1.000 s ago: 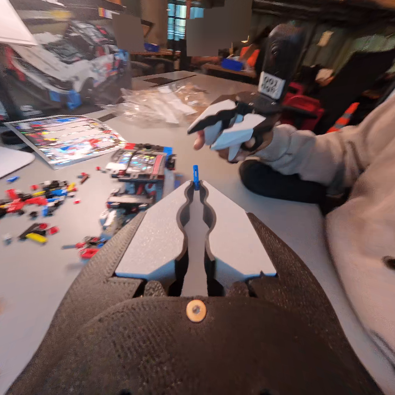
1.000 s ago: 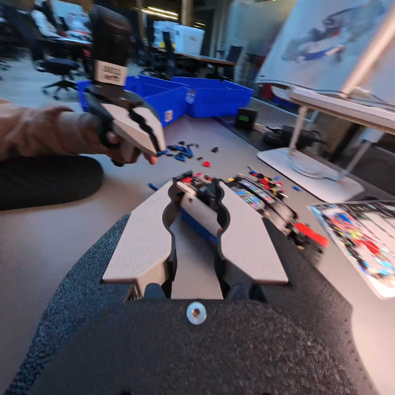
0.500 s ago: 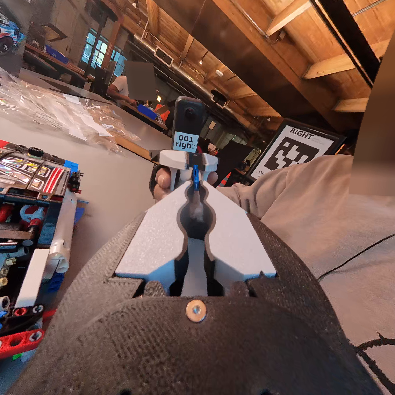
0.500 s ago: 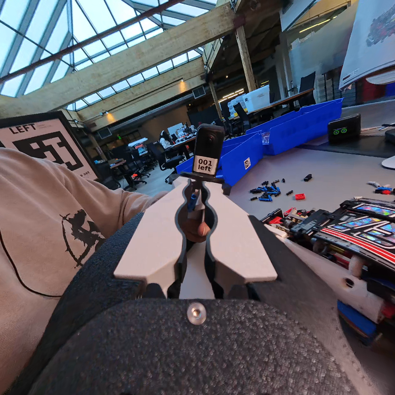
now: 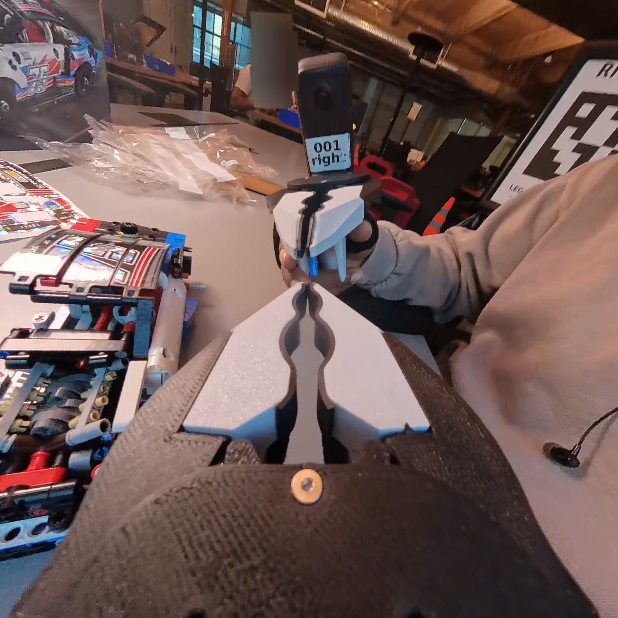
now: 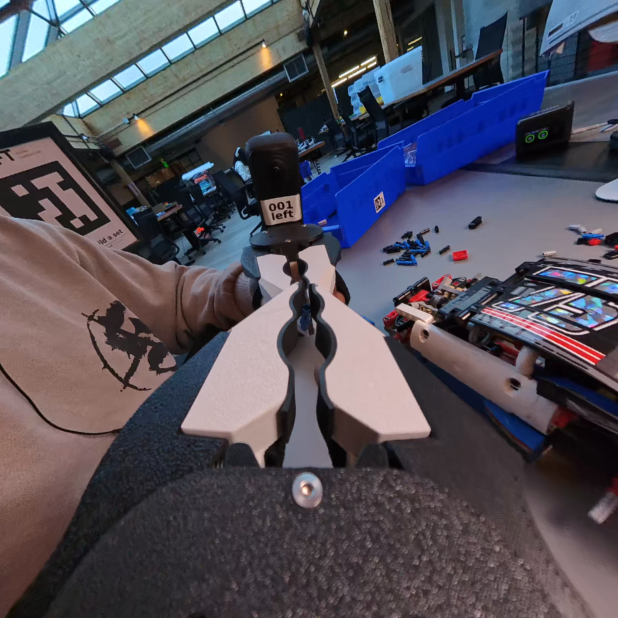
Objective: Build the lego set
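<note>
Grey table [image 6: 501, 207], blue bins [image 6: 368, 197] beyond

Bare table [image 5: 234, 234] lies between car model [image 5: 90, 301] and claws.

Dim daylight, fisheye warp, perhaps blur.

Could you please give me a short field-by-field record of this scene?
left gripper: shut, holding nothing, tip to tip with the right gripper
right gripper: shut on blue pin
blue pin: pinched near the tips, above the table
lego car: partly built, on grey table
loose pins: small pile beyond the car
plastic bags: crumpled, behind the car
</note>
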### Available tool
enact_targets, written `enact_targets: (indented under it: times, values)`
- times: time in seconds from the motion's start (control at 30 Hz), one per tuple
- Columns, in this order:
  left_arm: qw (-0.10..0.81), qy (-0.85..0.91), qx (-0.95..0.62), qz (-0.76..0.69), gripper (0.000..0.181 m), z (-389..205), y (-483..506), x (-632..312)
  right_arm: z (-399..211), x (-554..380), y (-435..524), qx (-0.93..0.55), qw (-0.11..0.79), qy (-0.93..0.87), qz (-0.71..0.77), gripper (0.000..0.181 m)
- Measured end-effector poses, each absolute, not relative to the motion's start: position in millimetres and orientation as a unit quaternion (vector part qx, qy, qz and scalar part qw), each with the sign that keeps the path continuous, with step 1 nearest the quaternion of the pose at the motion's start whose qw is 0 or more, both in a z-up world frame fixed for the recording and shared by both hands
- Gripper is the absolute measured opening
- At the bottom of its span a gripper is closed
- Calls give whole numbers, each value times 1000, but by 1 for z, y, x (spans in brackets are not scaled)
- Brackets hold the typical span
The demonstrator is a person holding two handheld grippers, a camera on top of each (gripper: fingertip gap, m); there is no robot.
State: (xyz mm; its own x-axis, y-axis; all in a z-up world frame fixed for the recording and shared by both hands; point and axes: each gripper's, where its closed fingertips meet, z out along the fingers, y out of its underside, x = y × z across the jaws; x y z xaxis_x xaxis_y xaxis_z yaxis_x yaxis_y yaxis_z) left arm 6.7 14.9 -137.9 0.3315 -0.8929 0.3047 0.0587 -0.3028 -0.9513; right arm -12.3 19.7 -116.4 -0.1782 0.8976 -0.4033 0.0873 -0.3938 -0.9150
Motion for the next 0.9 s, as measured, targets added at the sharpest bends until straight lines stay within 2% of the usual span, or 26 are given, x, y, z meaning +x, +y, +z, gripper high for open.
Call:
enact_targets:
  times: [0.3, 0.43, 0.63, 0.9]
  values:
    - [472, 326, -663, -481, 0, -148, 14, 14, -126, -15, 18, -563, 315, -457, 612, 1]
    - [474, 307, -660, -496, 12, -143, 17, 7, -125, -11, 25, -568, 322, -442, 615, 0]
    - [473, 294, -665, -497, 14, -142, 21, 4, -126, -12, 27, -575, 311, -426, 625, 0]
    - [459, 286, -663, -517, 0, -142, 19, 9, -132, -20, 23, -582, 293, -416, 634, 1]
